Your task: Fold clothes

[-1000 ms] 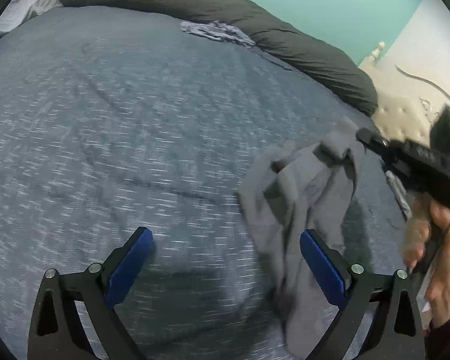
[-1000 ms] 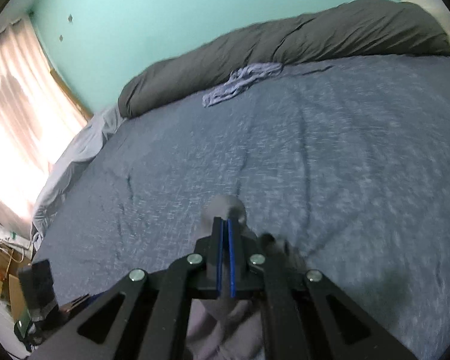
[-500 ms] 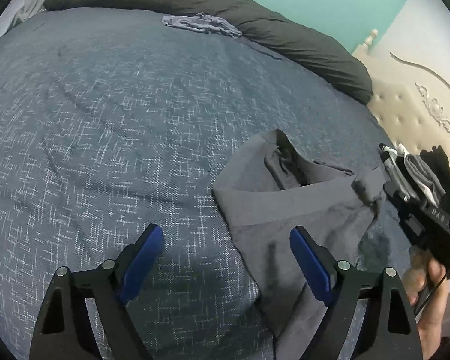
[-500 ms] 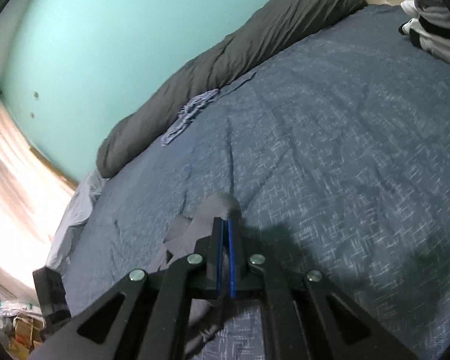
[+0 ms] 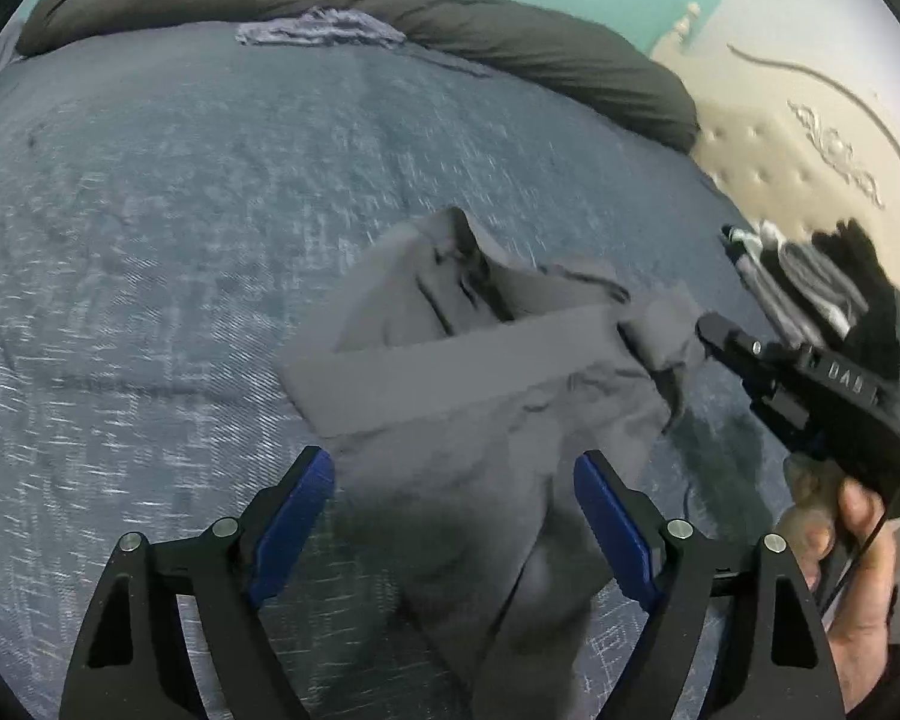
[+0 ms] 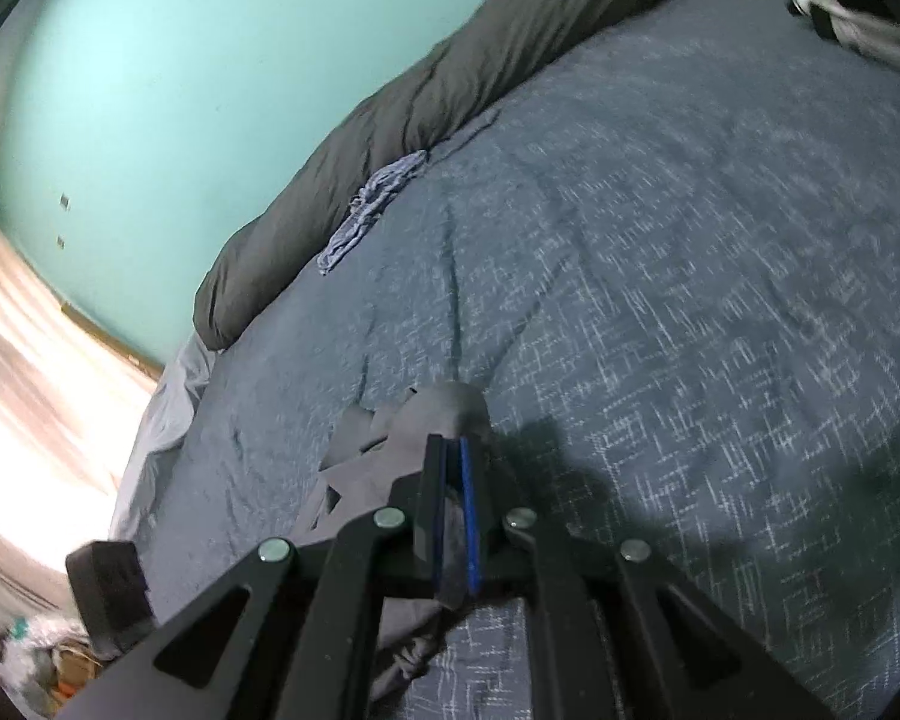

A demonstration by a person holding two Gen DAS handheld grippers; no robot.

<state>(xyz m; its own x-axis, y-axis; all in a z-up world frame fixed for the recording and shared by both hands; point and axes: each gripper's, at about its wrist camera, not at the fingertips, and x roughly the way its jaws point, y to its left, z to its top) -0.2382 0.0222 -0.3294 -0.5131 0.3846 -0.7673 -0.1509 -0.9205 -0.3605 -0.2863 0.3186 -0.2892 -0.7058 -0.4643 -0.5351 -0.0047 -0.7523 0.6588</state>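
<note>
While 1 grey garment (image 5: 486,384) lies, 2 tools (image 5: 453,480) flank it.

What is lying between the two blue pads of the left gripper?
In the left wrist view, the grey garment lies on the bed between the closing left gripper pads, not yet touched.

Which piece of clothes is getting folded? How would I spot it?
Look at the big blue bed. Near its front edge lies plain grey clothing with a wide flat waistband, one corner pinched in the right gripper. The other cloth, far off by the dark bolster, is bluish and crumpled.
</note>
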